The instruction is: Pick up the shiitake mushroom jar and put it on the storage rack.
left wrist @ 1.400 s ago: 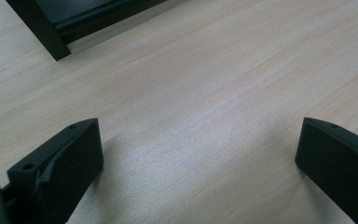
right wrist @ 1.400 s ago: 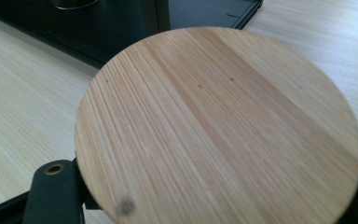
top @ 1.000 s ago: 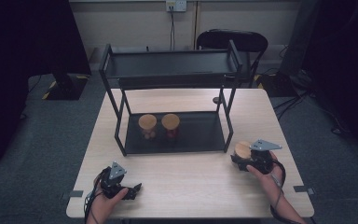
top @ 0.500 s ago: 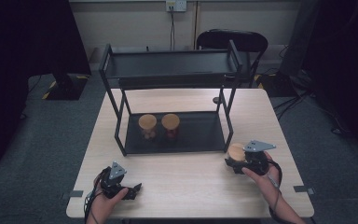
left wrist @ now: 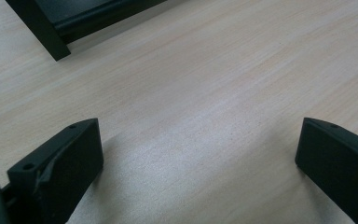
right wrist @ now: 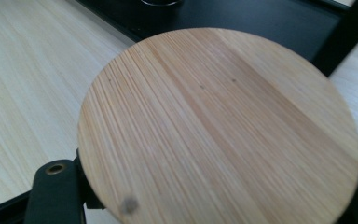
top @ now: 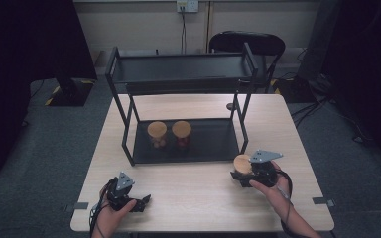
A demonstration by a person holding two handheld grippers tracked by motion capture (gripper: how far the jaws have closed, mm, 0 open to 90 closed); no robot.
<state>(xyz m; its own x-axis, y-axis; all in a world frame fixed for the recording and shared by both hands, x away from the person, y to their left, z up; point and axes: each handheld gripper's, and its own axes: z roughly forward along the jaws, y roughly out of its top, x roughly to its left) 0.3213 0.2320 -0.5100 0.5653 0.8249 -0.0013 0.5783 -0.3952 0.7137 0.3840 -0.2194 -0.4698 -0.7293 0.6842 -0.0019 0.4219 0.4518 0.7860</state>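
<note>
My right gripper (top: 245, 174) is shut on a jar with a round wooden lid (top: 242, 163), held just in front of the black rack's lower shelf (top: 213, 144) near its right front leg. The right gripper view looks down on that wooden lid (right wrist: 219, 126), with my jaws hidden under its rim and the shelf edge just beyond. Two more wooden-lidded jars (top: 157, 130) (top: 181, 129) stand side by side on the lower shelf's left half. At the table's front left my left gripper (top: 139, 202) rests open, and its view has bare wood between its fingertips (left wrist: 74, 154).
The two-tier black metal rack (top: 181, 69) stands in the middle of the light wooden table (top: 193, 198), its upper shelf bare. A black chair (top: 245, 42) stands behind the table. A corner of the rack's frame (left wrist: 51, 32) lies ahead of my left gripper.
My right gripper has carried the wooden-lidded jar leftward and slightly up, toward the rack's lower shelf. The left gripper and the two jars on the shelf have stayed put.
</note>
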